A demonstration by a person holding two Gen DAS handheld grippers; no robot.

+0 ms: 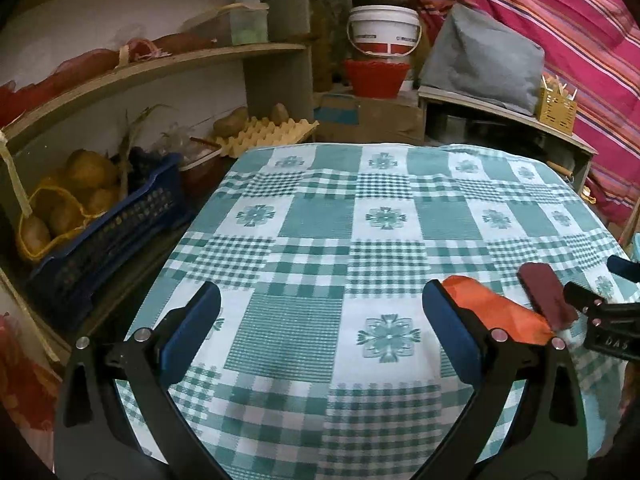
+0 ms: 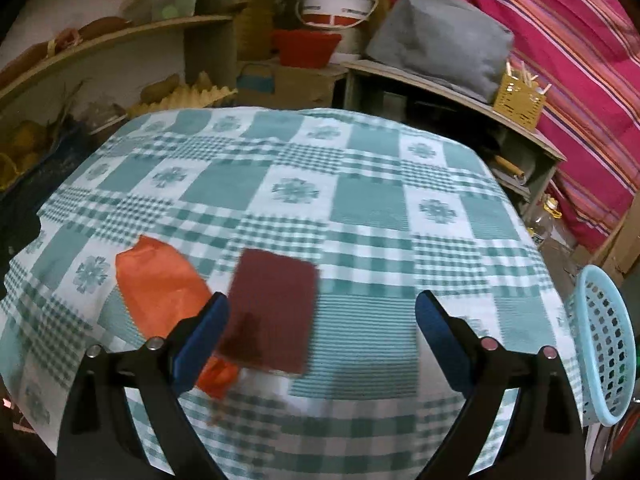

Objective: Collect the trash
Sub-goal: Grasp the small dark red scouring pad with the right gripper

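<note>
An orange wrapper (image 2: 158, 288) and a dark red flat piece (image 2: 272, 312) lie side by side on the green checked tablecloth (image 2: 360, 208). My right gripper (image 2: 322, 320) is open just above the near end of the dark red piece, its left finger between the two scraps. In the left wrist view the orange wrapper (image 1: 496, 314) and dark red piece (image 1: 546, 294) lie at the right, just past the right fingertip of my left gripper (image 1: 320, 312), which is open over bare cloth. The right gripper (image 1: 608, 316) shows at that view's right edge.
A light blue perforated basket (image 2: 604, 344) hangs off the table's right edge. Shelves at the left hold a blue crate of potatoes (image 1: 100, 216) and an egg tray (image 1: 264, 134). Buckets (image 1: 382, 36), a grey bundle and a yellow holder (image 1: 556, 106) stand behind the table.
</note>
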